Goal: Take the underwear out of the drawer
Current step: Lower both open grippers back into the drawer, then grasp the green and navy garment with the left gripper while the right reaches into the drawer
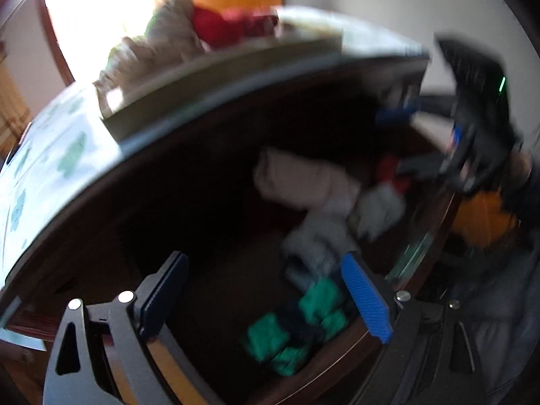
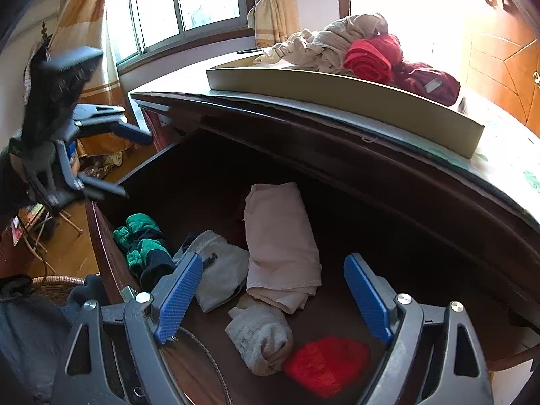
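The underwear is hard to pick out for sure. The best match is a soft, pale pink folded cloth [image 2: 281,246] lying flat in the middle of the open drawer [image 2: 111,236]. Just beside it lie a grey-white folded cloth [image 2: 222,270], a rolled grey sock [image 2: 260,337], a fuzzy red bundle [image 2: 327,364] and green and dark socks [image 2: 141,243] against the left wall of the drawer. The back of the drawer is dark, so what lies there is hidden.

The right hand-held gripper [image 2: 275,297] hangs over the drawer with its blue ribbed pads wide apart and nothing between them. The pink cloth lies just ahead of it, between the lines of its two fingers, and they do not touch.

The left wrist view is badly blurred. The left hand-held gripper [image 1: 266,300] is wide open too and has hold of nothing. It points down at the green socks, and the pink cloth is farther off.

The drawer is dark brown, shiny wood. Above it, the desk [image 2: 506,165] has a pale top with green prints. A flat cardboard tray [image 2: 337,92] sits on it, with crumpled beige cloth [image 2: 337,40] and red clothes [image 2: 374,55] piled in it. Its far side is cut off from view.
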`<state>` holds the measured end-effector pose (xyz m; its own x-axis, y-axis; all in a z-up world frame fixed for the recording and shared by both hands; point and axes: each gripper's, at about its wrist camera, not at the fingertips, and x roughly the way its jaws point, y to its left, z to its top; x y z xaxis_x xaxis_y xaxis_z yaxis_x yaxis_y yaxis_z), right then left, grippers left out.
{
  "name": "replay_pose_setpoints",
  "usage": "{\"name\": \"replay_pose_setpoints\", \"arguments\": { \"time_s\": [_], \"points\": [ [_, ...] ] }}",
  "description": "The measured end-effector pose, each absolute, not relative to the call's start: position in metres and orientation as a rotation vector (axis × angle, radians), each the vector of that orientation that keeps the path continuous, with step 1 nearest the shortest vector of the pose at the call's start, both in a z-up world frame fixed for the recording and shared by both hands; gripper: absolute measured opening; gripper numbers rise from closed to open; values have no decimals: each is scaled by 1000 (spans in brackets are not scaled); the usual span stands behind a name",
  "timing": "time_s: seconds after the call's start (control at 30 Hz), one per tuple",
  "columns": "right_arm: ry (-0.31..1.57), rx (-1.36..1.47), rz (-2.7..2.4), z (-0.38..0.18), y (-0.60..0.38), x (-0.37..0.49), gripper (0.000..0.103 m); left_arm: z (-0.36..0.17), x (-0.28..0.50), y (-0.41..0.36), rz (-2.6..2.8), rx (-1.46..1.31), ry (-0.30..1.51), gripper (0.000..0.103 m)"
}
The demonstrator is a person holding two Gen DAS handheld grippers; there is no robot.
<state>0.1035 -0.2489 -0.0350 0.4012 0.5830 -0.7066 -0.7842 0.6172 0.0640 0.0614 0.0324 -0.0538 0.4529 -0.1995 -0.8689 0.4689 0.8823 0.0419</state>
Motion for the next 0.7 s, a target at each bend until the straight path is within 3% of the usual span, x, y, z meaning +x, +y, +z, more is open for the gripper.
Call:
{"name": "replay_pose_setpoints", "arguments": {
  "time_s": [0.37, 0.6, 0.7],
  "points": [
    [760, -279, 882, -37, -252, 106, 87, -98, 73, 21, -596, 404, 1342, 88],
    [759, -269, 885, -39, -253, 106, 87, -110, 78, 10, -657, 386, 1415, 86],
    [756, -270, 883, -39, -253, 105, 87, -118, 82, 5, -662, 379, 1447, 79]
  ]
}}
